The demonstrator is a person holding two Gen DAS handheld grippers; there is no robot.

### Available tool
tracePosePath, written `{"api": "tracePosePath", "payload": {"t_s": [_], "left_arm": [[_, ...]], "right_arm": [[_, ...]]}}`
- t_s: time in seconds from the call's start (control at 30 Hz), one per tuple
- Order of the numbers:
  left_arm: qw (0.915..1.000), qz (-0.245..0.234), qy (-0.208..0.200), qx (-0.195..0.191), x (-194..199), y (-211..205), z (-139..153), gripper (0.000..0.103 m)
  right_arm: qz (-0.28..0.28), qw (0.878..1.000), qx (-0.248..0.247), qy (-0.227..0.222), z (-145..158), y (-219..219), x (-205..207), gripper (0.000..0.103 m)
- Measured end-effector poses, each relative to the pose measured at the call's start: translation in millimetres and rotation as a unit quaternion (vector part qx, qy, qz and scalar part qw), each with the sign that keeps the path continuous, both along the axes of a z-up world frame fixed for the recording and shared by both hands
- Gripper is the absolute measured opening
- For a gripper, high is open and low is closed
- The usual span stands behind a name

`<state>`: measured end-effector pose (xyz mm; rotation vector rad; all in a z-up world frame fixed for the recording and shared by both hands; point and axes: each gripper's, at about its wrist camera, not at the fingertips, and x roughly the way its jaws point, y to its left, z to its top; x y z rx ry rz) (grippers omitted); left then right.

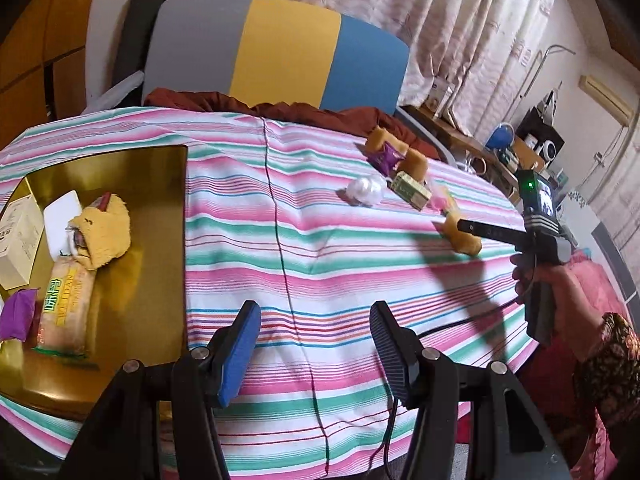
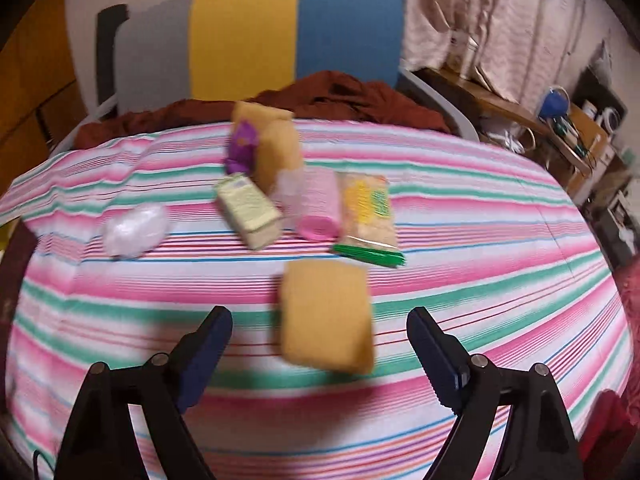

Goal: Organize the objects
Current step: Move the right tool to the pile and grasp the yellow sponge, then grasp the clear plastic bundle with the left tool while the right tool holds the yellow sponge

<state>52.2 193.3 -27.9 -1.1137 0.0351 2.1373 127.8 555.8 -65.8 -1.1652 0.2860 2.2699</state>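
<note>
A gold tray (image 1: 160, 208) at the left holds a yellow cloth (image 1: 106, 228), a biscuit packet (image 1: 64, 308), white boxes (image 1: 18, 240) and a purple sachet (image 1: 18, 314). My left gripper (image 1: 316, 340) hangs open and empty over the striped cloth beside the tray. My right gripper (image 2: 319, 320) is open, and a yellow sponge (image 2: 326, 316) lies between its fingers with a gap on each side. Beyond it lie a cracker packet (image 2: 368, 216), a pink roll (image 2: 316, 204), a pale green box (image 2: 250, 210), a white plastic wad (image 2: 134, 230), a purple sachet (image 2: 240, 148) and more yellow sponges (image 2: 276, 148).
The striped tablecloth (image 1: 320, 248) covers a rounded table. A grey, yellow and blue chair back (image 1: 280, 52) with red-brown fabric (image 1: 224, 102) stands behind its far edge. A hand (image 1: 560, 296) in a patterned sleeve holds the right gripper. Cluttered shelves (image 2: 576, 136) stand at right.
</note>
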Motion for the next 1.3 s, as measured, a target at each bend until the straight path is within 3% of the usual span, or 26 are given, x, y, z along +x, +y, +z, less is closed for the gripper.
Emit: {"api": "tracePosePath", "payload": {"t_s": [0.2,0.27,0.33,0.37,0.77,1.07,1.3], "left_arm": [[0.9998,-0.009,-0.003,-0.019,-1.6,17.7,-6.2,0.058],[0.9997,-0.012,-0.011,-0.020,-5.3,26.9,-8.6,0.058],[0.9995,-0.015,-0.019,-0.021,-9.8,36.1,-11.1,0.058],[0.9994,-0.017,-0.020,-0.023,-11.8,40.3,-11.8,0.058],[0.9959,-0.066,0.001,-0.062,-61.4,137.3,-12.8,0.064],[0.9880,-0.101,0.043,-0.108,-96.2,211.0,-28.5,0.064],[0.9822,-0.117,0.052,-0.138,-108.3,241.5,-52.8,0.064]], "right_arm": [[-0.004,0.999,-0.042,0.022,-21.5,20.5,-1.9,0.085],[0.001,0.998,-0.059,0.014,-29.6,22.7,-6.0,0.075],[0.003,0.997,-0.071,0.004,-34.1,23.3,-9.2,0.057],[0.000,0.997,-0.071,-0.005,-35.9,23.6,-10.9,0.055],[0.037,0.993,-0.110,-0.013,-23.2,-1.4,-10.3,0.054],[0.038,0.990,-0.134,-0.017,-25.6,1.9,-8.6,0.054],[0.052,0.989,-0.139,-0.013,-20.9,-1.5,-7.9,0.054]]}}
